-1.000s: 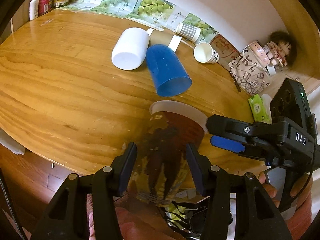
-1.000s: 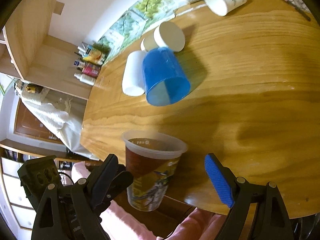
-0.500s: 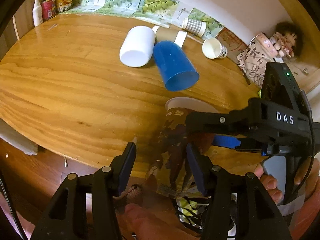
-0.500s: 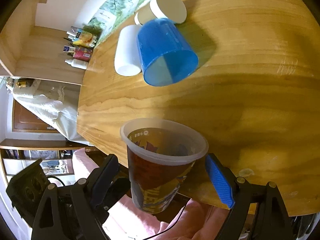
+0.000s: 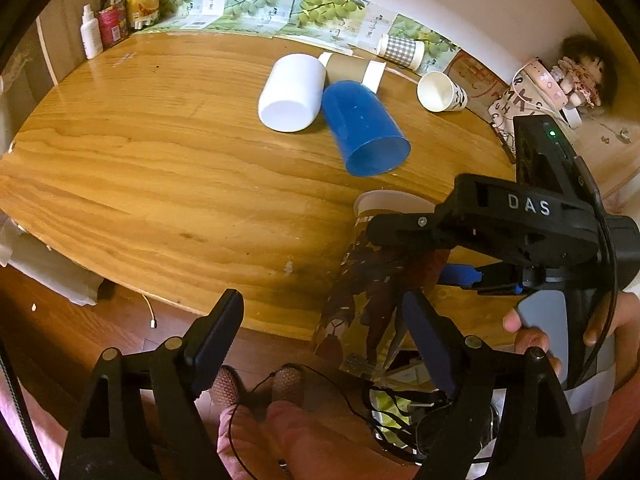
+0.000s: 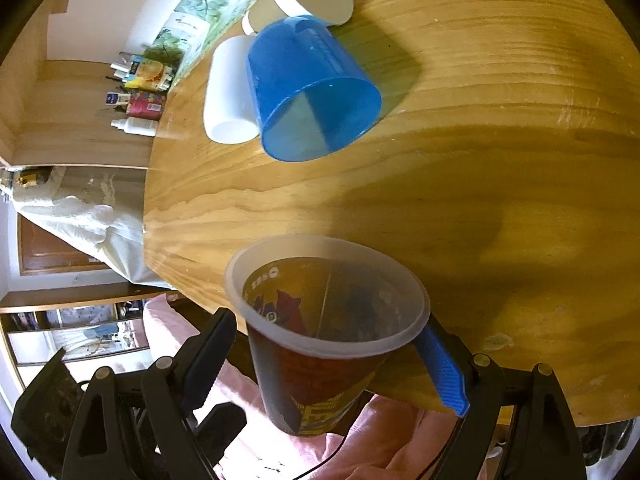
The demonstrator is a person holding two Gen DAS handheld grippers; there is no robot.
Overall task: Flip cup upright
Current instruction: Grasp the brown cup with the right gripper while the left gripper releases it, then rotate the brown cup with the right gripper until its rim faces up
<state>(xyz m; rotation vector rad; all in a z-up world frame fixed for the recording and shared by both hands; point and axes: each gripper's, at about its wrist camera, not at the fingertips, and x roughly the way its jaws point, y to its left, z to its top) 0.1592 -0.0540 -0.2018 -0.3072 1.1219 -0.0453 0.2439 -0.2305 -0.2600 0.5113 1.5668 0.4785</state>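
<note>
A printed plastic cup [image 5: 372, 292] with a frosted rim is in the air at the near edge of the wooden table [image 5: 160, 160], rim up. My right gripper [image 6: 328, 356] is closed around it just below the rim; the cup also shows in the right wrist view [image 6: 320, 344]. My left gripper [image 5: 320, 328] is open, its fingers apart, with the cup off to the right finger's side and not held by it. The right gripper's black body [image 5: 520, 232] covers part of the cup in the left wrist view.
A blue cup [image 5: 364, 132] and a white cup [image 5: 292, 92] lie on their sides mid-table, with a cardboard roll [image 5: 352, 70] behind. Two paper cups [image 5: 440, 90] lie at the back right. Bottles [image 5: 116, 20] stand at the far left corner. A doll and bag [image 5: 560, 84] are at the right.
My left gripper has opened and let go of the printed cup. My right gripper has closed in around the cup below its rim and now carries it.
</note>
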